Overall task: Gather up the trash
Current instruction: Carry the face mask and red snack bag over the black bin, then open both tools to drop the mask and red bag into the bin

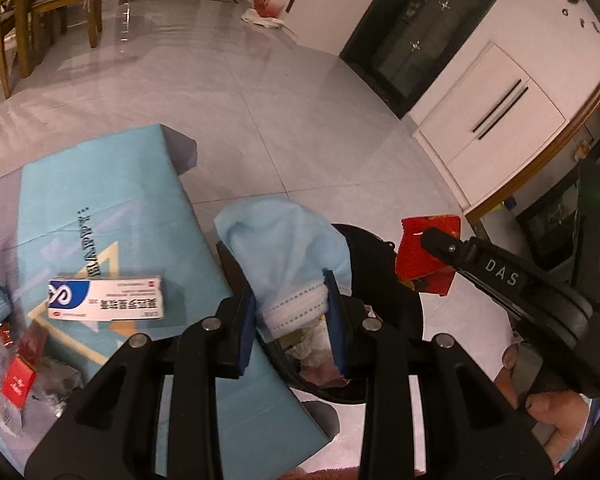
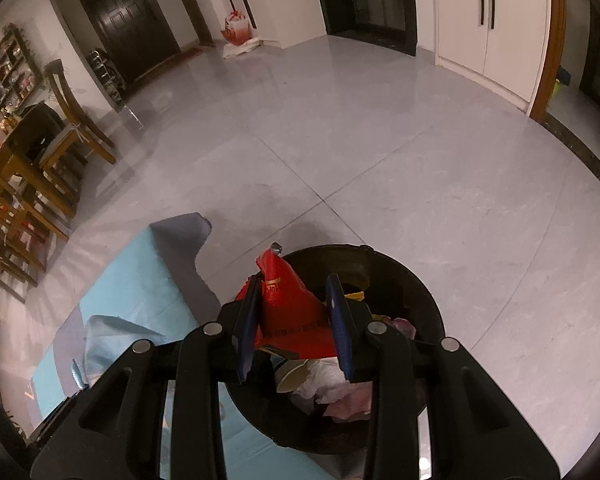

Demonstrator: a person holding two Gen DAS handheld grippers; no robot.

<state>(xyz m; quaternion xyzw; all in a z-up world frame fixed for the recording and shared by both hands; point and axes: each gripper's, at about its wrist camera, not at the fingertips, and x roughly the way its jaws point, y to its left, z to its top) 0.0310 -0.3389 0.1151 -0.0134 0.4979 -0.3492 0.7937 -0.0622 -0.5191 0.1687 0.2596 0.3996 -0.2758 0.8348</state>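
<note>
My left gripper [image 1: 290,288] is shut on a light blue face mask [image 1: 288,248], held over the near rim of a black round bin [image 1: 410,304]. My right gripper [image 2: 294,292] is shut on a red foil packet [image 2: 290,306] above the same bin [image 2: 424,292], which holds crumpled paper and wrappers [image 2: 328,384]. In the left wrist view the right gripper's finger [image 1: 452,250] and its red packet [image 1: 424,256] hang over the bin's far side, with a hand [image 1: 540,396] gripping the handle. The blue mask [image 2: 108,344] shows at lower left in the right wrist view.
A low table with a teal cloth [image 1: 112,200] stands left of the bin. On it lie a white and blue medicine box [image 1: 108,298], a small red box [image 1: 18,384] and clear wrappers [image 1: 52,384]. Wooden chairs [image 2: 72,120] stand at left; white cabinets [image 1: 496,120] at right.
</note>
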